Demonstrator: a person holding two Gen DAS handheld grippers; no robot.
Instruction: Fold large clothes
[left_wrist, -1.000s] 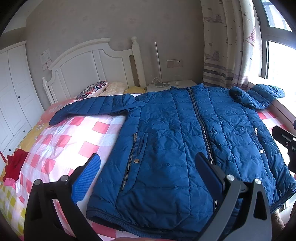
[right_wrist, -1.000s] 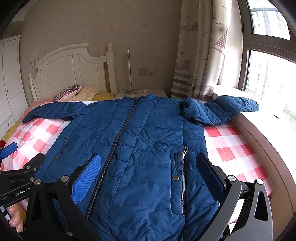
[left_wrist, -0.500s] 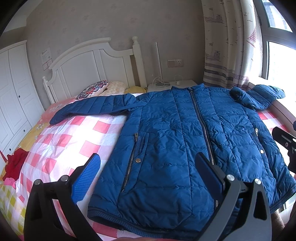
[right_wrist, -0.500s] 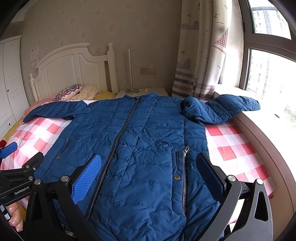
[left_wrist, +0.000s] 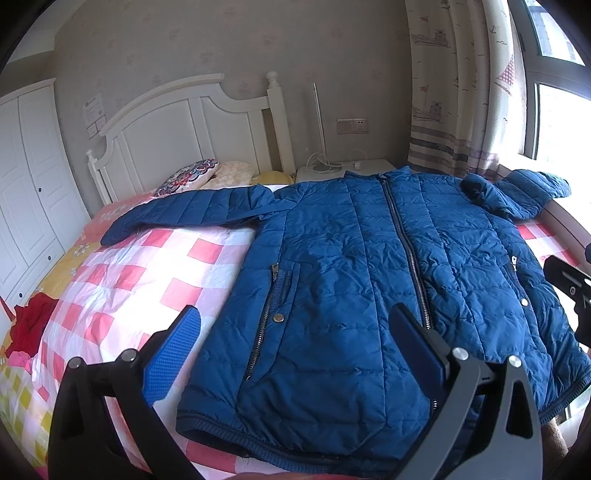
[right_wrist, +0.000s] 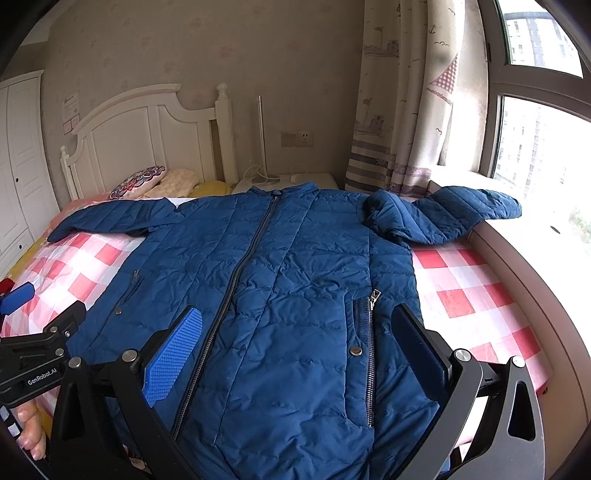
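I held my left gripper (left_wrist: 291, 343) and right gripper (right_wrist: 295, 343) wide apart and empty above the hem of the blue quilted zip-front jacket (left_wrist: 369, 288), which lay flat lengthwise toward the headboard on the pink-checked bed (left_wrist: 122, 280).

you've eased both grippers back and up a touch: the blue jacket (left_wrist: 354, 280) now sits slightly lower and farther ahead of your left gripper (left_wrist: 295, 350), and likewise beyond the fingertips of your right gripper (right_wrist: 295, 350).
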